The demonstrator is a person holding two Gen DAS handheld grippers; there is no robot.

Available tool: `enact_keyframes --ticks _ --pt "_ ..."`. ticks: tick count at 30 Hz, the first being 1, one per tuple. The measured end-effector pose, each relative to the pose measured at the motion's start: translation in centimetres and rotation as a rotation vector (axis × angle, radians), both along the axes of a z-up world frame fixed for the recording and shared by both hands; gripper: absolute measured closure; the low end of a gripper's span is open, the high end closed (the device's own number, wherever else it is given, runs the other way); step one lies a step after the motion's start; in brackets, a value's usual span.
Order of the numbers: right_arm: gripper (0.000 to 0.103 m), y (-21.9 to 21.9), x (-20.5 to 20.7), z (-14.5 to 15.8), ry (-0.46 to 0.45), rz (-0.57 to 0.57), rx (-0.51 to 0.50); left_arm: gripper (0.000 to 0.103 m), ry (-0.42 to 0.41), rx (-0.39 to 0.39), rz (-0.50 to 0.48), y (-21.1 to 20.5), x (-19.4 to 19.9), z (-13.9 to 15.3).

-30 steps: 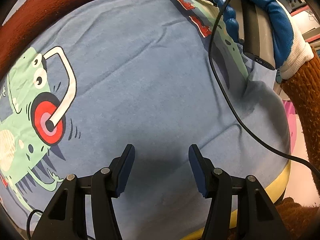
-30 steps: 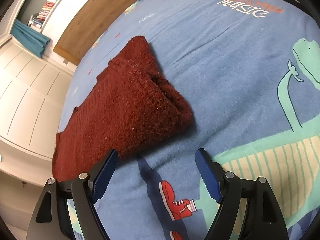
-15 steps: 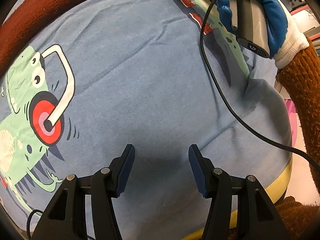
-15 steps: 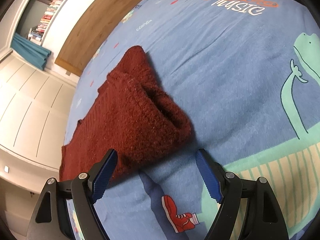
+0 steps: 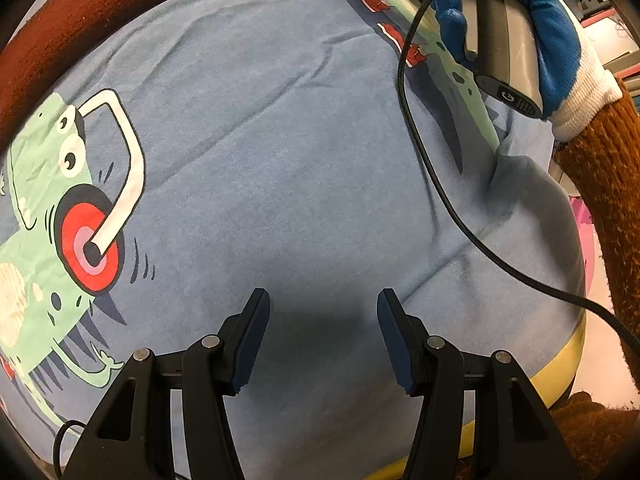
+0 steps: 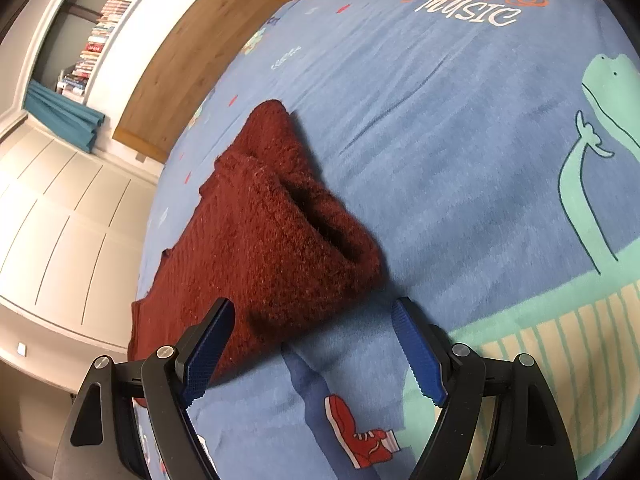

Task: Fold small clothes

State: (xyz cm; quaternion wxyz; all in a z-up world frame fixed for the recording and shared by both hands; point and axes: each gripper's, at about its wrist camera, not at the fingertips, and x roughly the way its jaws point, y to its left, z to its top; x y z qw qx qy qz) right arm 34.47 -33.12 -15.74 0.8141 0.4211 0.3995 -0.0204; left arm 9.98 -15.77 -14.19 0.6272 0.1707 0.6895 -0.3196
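Observation:
A dark red knitted sweater (image 6: 256, 248) lies partly folded on the blue dinosaur-print bedsheet (image 6: 460, 128), its open cuff end toward my right gripper. That right gripper (image 6: 312, 354) stands open just in front of the sweater's near corner, nothing between its blue pads. In the left wrist view my left gripper (image 5: 322, 338) hovers open over bare sheet (image 5: 280, 152), pointing steeply down, holding nothing. The sweater (image 5: 92, 8) shows there as a red band along the top left edge. A blue-gloved hand (image 5: 532, 16) holds the right gripper's handle at top right.
A black cable (image 5: 432, 176) trails from the right handle across the sheet. The bed's yellow edge (image 5: 564, 364) runs at lower right. A wooden headboard (image 6: 192, 52), white cabinet doors (image 6: 56, 216) and a bookshelf (image 6: 104, 20) stand beyond the bed.
The right wrist view has tilted, so the sweater sits lower and closer to the right gripper's pads. The gloved hand has shifted up and right in the left wrist view.

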Motion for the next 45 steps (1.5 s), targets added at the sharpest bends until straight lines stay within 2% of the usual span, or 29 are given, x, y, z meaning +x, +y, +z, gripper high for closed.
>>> enact_keyframes --ticks 22,32,41,45 --pt "0.016 0.1 0.2 -0.1 -0.023 -0.015 0.022 0.053 -0.006 0.009 -0.01 1.3 0.8 0.3" --pt "0.016 -0.6 -1.5 0.4 -0.007 -0.042 0.0 0.053 -0.01 0.011 -0.014 1.0 0.8 0.7" --pt "0.015 -0.5 -0.1 -0.1 -0.017 -0.057 0.014 0.053 -0.006 0.016 0.044 2.3 2.3 0.8" --pt "0.006 -0.4 1.0 -0.4 -0.033 -0.081 0.034 0.053 -0.008 0.015 0.084 3.5 3.4 1.0"
